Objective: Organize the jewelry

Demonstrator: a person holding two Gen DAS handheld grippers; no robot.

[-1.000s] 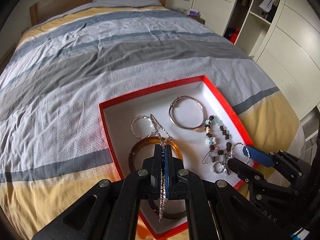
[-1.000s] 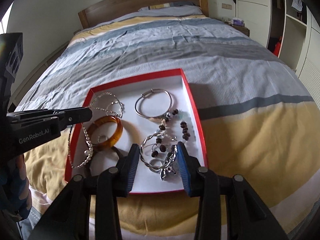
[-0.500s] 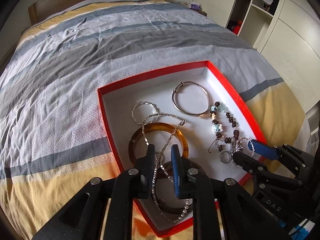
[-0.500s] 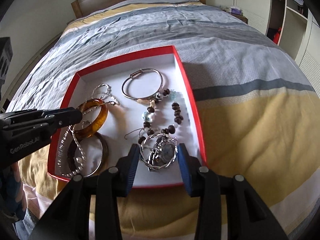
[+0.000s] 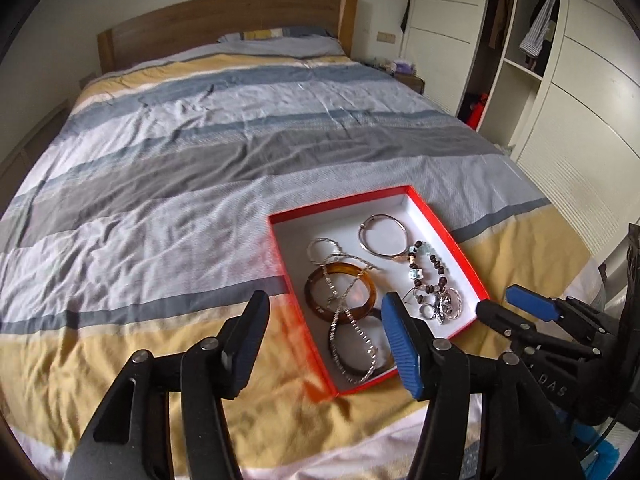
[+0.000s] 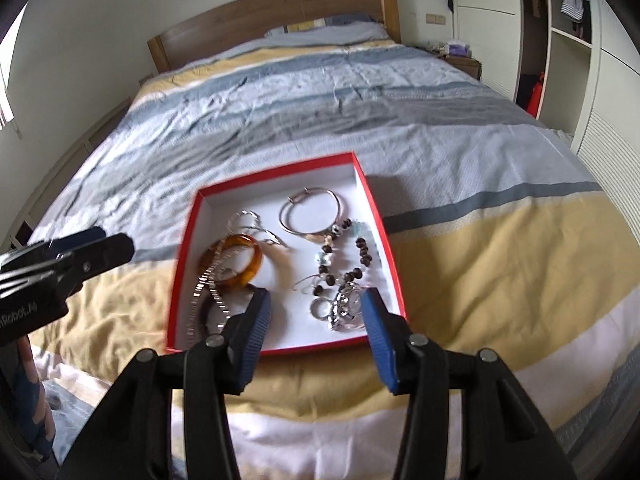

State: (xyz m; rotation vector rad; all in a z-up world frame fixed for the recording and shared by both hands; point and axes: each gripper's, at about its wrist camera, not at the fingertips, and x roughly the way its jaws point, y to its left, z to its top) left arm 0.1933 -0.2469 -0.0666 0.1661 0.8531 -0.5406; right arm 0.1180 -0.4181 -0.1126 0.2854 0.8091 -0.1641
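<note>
Both claws, left and right, gape wide, holding nothing, near red box edge

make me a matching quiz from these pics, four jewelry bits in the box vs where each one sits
Things:
1. silver bangle
2. amber bangle
3. silver chain
4. watch

Places:
A. draped across the amber bangle
B. near right corner of the red box
C. far end, right side
D. left half, under the chain

Pairs: 1-C, 2-D, 3-A, 4-B
</note>
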